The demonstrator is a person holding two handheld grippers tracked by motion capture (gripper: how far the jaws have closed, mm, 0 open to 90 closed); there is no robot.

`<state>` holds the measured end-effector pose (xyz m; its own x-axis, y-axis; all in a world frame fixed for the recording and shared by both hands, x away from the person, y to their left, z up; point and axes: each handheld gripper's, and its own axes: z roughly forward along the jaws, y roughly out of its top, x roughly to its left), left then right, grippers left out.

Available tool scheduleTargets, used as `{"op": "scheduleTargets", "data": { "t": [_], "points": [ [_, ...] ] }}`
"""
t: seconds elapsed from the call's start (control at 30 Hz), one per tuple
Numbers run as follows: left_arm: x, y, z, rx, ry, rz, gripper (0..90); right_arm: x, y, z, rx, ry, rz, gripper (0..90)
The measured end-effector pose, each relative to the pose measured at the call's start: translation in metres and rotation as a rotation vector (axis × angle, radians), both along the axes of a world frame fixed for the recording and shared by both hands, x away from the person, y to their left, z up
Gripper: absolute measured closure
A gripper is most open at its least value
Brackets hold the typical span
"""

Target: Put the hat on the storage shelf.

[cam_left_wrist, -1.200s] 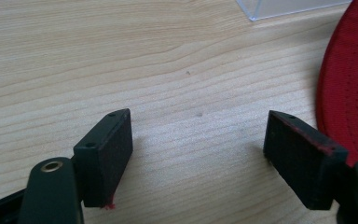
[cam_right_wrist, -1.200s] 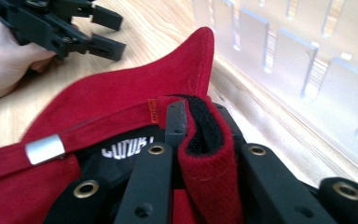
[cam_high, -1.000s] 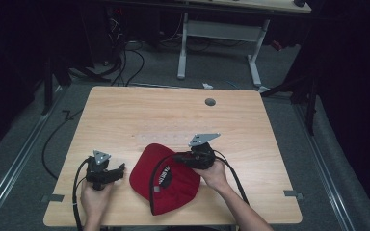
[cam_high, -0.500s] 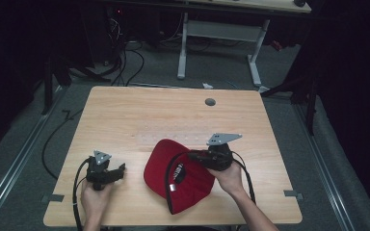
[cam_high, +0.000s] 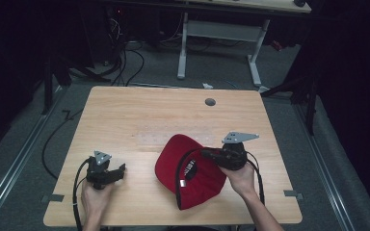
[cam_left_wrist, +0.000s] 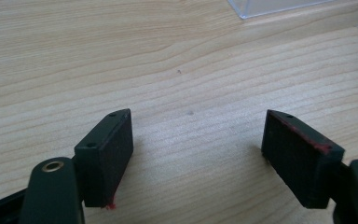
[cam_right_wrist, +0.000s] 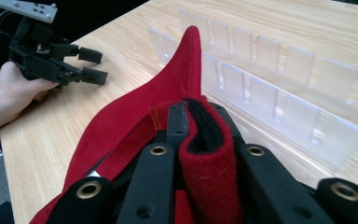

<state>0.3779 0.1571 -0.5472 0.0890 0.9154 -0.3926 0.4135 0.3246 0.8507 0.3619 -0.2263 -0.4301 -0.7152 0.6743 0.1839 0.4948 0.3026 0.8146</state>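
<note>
Cap (cam_right_wrist: 121, 140) edge hidden between jaws

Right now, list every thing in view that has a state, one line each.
red cap: upside down, rim pinched, partly lifted off the table.
right gripper: shut on the cap's rim.
left gripper: open, nothing between its pads, resting low on the table.
clear slotted rack: lying on the table, holding nothing.

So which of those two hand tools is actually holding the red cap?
The right tool: its jaws are clamped on the red cap's edge. The left tool rests apart from it with jaws open over bare table.
</note>
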Motion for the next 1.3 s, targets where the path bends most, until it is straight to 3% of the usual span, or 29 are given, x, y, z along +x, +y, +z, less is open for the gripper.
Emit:
{"op": "scheduleTargets", "data": {
  "t": [0.27, 0.4, 0.43, 0.47, 0.53, 0.57, 0.67, 0.83, 1.3],
  "points": [
    [-0.015, -0.013, 0.008, -0.017, -0.027, -0.088, 25.6, -0.002, -0.016, 0.001, 0.023, 0.017, -0.057, 81.6],
    [-0.028, -0.029, 0.016, -0.036, -0.066, -0.162, 25.4, -0.003, -0.021, 0.001, 0.024, 0.021, -0.074, 81.6],
    [-0.035, -0.039, 0.02, -0.033, -0.077, -0.206, 25.9, -0.004, -0.022, 0.002, 0.027, 0.025, -0.082, 81.6],
    [-0.035, -0.039, 0.02, -0.033, -0.077, -0.206, 26.4, -0.004, -0.022, 0.002, 0.027, 0.025, -0.082, 81.6],
    [-0.042, -0.05, 0.023, -0.021, -0.099, -0.25, 26.9, -0.004, -0.023, 0.002, 0.03, 0.025, -0.083, 81.6],
    [-0.048, -0.061, 0.026, -0.017, -0.113, -0.298, 27.2, -0.004, -0.024, 0.002, 0.035, 0.028, -0.087, 81.6],
    [-0.055, -0.076, 0.031, 0.002, -0.129, -0.353, 27.2, -0.004, -0.025, 0.003, 0.036, 0.029, -0.09, 81.6],
    [-0.062, -0.091, 0.036, -0.01, -0.145, -0.4, 26.4, -0.004, -0.026, 0.003, 0.04, 0.035, -0.096, 81.6],
    [-0.069, -0.127, 0.035, 0.022, -0.117, -0.49, 19.3, -0.004, -0.023, 0.016, 0.066, 0.029, -0.088, 81.5]
  ]
}}
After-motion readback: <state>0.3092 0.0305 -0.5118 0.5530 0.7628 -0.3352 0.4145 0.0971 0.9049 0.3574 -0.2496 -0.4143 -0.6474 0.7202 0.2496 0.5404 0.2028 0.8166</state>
